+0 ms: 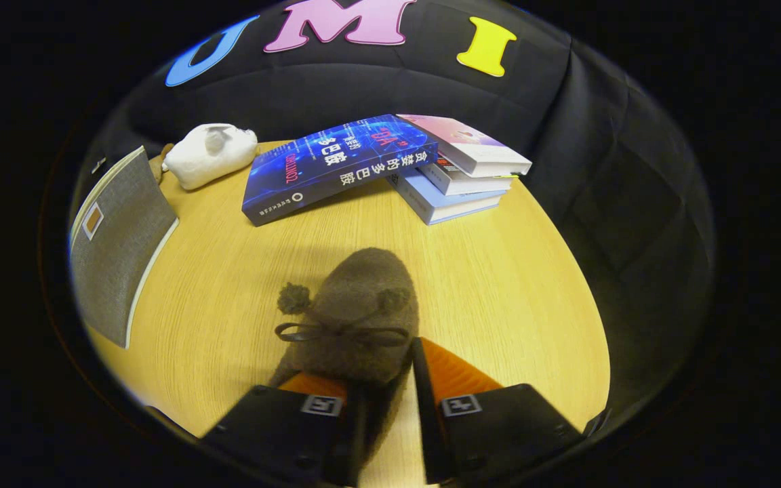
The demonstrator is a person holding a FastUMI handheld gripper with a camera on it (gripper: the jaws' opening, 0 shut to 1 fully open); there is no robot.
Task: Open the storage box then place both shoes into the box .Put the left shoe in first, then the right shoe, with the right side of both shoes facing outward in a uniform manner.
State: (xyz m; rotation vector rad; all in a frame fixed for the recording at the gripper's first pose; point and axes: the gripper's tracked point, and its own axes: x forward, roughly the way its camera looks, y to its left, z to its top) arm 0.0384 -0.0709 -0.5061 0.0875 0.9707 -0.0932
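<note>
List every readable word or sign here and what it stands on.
"贪婪的多巴胺": along the edge of the blue book.
Stacked books: print too small to read.
Grey storage box: its tag is blurred.
Claw: square markers, no words; its fingers seem to pinch the brown shoe.

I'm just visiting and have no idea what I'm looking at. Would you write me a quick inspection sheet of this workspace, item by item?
Surface: light wooden table, round-edged.
Job's things: brown fuzzy shoe with a bow and pompom, toe pointing away; grey fabric storage box at the table's left edge, lid state unclear.
Clutter: white plush toy at the far side; blue book leaning on a stack of books.
Grippers: gripper with its fingers either side of the shoe's heel end; whether both press on it cannot be told.
Cables: nothing seen.
Surroundings: black cloth wall behind the table.
</note>
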